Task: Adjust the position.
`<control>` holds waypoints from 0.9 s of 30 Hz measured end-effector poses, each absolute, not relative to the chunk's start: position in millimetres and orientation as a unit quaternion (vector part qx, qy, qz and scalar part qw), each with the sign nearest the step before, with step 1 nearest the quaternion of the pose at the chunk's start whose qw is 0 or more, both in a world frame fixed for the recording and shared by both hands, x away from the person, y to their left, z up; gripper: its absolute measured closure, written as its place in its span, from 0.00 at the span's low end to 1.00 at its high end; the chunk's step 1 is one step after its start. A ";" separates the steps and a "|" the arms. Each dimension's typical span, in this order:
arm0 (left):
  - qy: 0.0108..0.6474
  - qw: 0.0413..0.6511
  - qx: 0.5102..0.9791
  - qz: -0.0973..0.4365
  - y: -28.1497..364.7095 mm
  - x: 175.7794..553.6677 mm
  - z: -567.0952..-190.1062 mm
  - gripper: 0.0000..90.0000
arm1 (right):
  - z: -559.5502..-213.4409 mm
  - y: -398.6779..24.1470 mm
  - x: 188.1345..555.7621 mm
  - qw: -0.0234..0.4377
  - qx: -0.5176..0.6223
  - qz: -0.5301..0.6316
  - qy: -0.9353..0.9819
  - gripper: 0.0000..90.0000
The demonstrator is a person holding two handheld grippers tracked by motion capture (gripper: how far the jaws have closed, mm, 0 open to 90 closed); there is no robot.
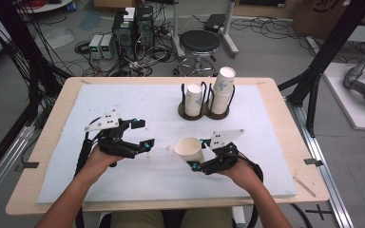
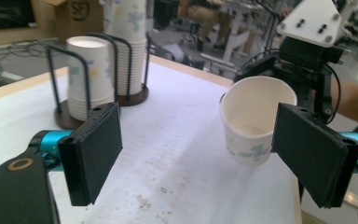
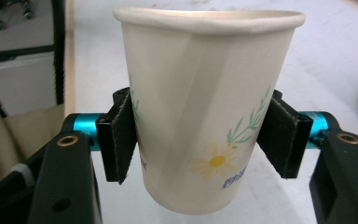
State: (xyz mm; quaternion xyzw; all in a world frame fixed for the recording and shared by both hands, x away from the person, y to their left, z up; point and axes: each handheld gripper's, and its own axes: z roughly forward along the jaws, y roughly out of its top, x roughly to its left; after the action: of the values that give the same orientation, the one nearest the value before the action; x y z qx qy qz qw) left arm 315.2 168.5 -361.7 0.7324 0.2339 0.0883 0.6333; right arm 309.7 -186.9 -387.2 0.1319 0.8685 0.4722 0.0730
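The left gripper (image 1: 141, 134) hangs over the worktop (image 1: 52, 156) with its fingers (image 2: 93, 158) spread and empty. Right of it, the right gripper (image 1: 197, 159) pinches a paper cup (image 1: 189, 149) by its sides, clear of the white sheet. To do this well, I judge the squeeze should stay light so the wall does not crease, and the cup upright. At the far edge a rack (image 1: 204, 113) holds two cup stacks. Beyond are a stool (image 1: 199, 42), computers and cables.

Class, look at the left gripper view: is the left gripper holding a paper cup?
No. The left gripper stands open with nothing between its pads, while the paper cup is held by the right gripper.
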 end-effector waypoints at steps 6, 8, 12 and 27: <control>0.254 0.638 0.717 0.122 186.1 307.7 -381.2 0.18 | -391.6 -205.7 304.1 0.112 0.154 0.506 0.841 0.39; 0.257 0.638 0.715 0.124 187.7 307.0 -383.7 0.18 | -392.8 -210.4 303.2 0.119 0.160 0.512 0.836 0.39; 0.263 0.639 0.712 0.125 192.7 305.1 -392.8 0.18 | -394.7 -216.2 301.1 0.129 0.168 0.517 0.829 0.39; 0.289 0.634 0.705 0.132 205.4 300.6 -414.9 0.18 | -402.3 -246.1 295.9 0.177 0.215 0.544 0.792 0.38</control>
State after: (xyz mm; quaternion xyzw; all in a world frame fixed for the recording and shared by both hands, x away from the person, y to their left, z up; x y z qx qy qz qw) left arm 300.6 205.4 -414.9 0.7053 0.2892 0.1317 0.6336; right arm 295.9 -246.1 -402.3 0.2154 0.7916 0.5437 0.1774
